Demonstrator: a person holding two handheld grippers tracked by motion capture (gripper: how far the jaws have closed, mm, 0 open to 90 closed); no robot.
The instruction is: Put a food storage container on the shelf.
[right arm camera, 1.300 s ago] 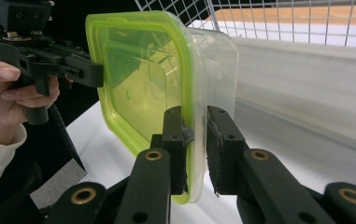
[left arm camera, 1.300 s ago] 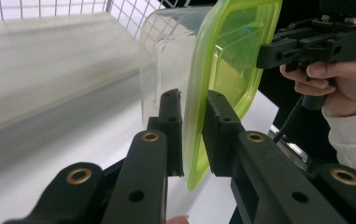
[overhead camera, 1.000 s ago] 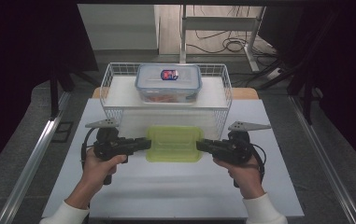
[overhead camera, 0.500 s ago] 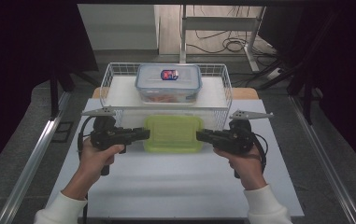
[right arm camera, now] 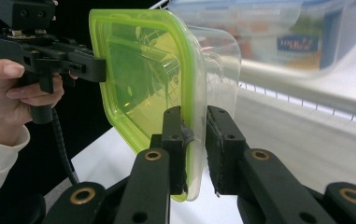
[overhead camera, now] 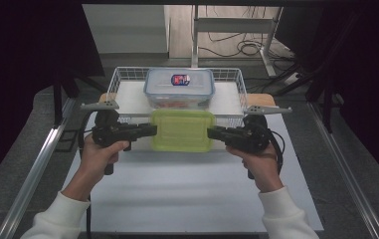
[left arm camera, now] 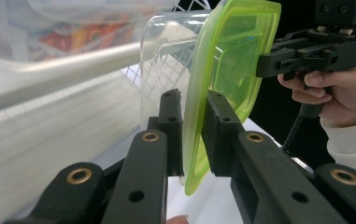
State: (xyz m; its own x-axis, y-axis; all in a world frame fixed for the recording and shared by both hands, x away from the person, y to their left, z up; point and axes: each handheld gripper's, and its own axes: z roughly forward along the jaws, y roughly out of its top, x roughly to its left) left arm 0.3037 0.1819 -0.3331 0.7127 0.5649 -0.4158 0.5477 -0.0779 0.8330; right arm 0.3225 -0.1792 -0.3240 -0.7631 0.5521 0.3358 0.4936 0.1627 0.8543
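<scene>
A clear container with a lime-green lid (overhead camera: pixel 182 130) hangs in the air just in front of the wire basket (overhead camera: pixel 229 75), gripped at both short ends. My left gripper (overhead camera: pixel 152 130) is shut on its left rim. My right gripper (overhead camera: pixel 211 132) is shut on its right rim. In the left gripper view the jaws (left arm camera: pixel 192 133) pinch the green lid edge (left arm camera: pixel 231 60), with the right gripper (left arm camera: pixel 306 51) on the far end. In the right gripper view the jaws (right arm camera: pixel 194 135) clamp the lid's rim (right arm camera: pixel 143 70), and the left gripper (right arm camera: pixel 73 60) holds the opposite side.
Inside the wire basket stands a clear box with a blue-rimmed lid (overhead camera: pixel 178 87) and reddish contents. The basket's front rail runs right behind the held container. White tabletop (overhead camera: pixel 187 189) lies below. Metal rails flank the table; cables lie on the floor behind.
Both grippers have lifted the green-lidded container and carried it away from the person toward the basket's front edge. Both grips stay the same.
</scene>
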